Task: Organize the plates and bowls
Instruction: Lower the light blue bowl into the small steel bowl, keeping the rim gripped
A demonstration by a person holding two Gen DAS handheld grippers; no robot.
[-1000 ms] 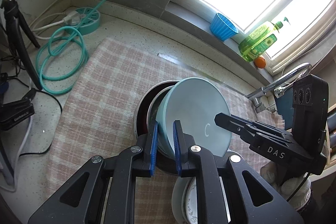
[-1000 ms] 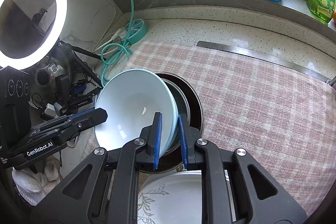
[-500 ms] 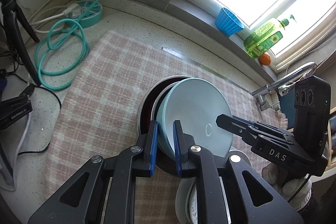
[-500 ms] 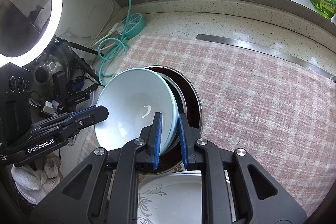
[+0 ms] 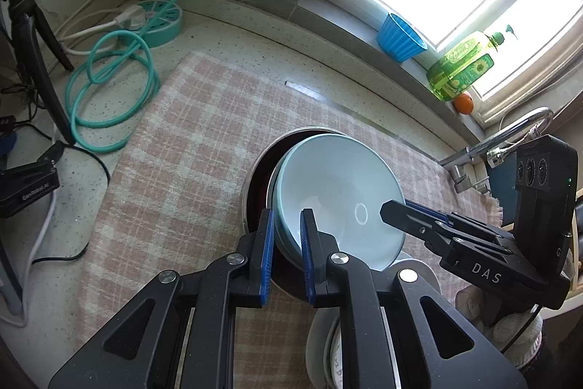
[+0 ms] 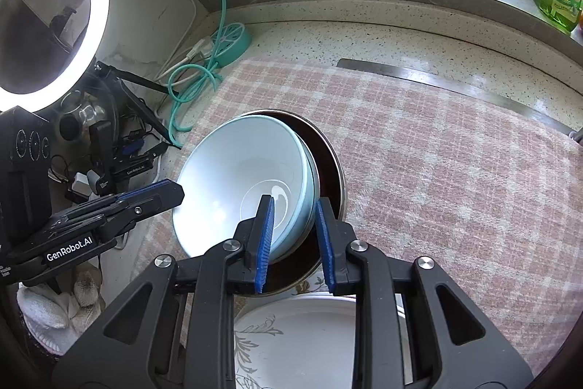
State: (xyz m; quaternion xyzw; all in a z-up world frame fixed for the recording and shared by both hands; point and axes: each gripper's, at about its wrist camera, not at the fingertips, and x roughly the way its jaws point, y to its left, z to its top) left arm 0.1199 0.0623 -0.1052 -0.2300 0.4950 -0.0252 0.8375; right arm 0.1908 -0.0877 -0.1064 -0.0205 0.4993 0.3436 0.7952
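A pale blue bowl (image 5: 339,195) sits tilted inside a dark bowl with a metal rim (image 5: 255,185) on a pink checked cloth. My left gripper (image 5: 286,228) straddles the blue bowl's near rim, its jaws parted a little wider than the rim. My right gripper (image 6: 293,217) straddles the opposite rim, jaws parted with a gap on the right side. The blue bowl (image 6: 244,181) and dark bowl (image 6: 328,166) also show in the right wrist view. A white floral plate (image 6: 298,334) lies just below the bowls.
A teal hose (image 5: 109,90) and power strip (image 5: 160,20) lie at the left on the counter. A blue cup (image 5: 399,37), green soap bottle (image 5: 462,66) and orange sit on the window sill. A tap (image 5: 503,137) stands right. A ring light (image 6: 47,20) and tripod stand left.
Both grippers have opened slightly around the blue bowl's rim, and the bowl has settled lower into the dark bowl. Both cameras have pulled back a little.
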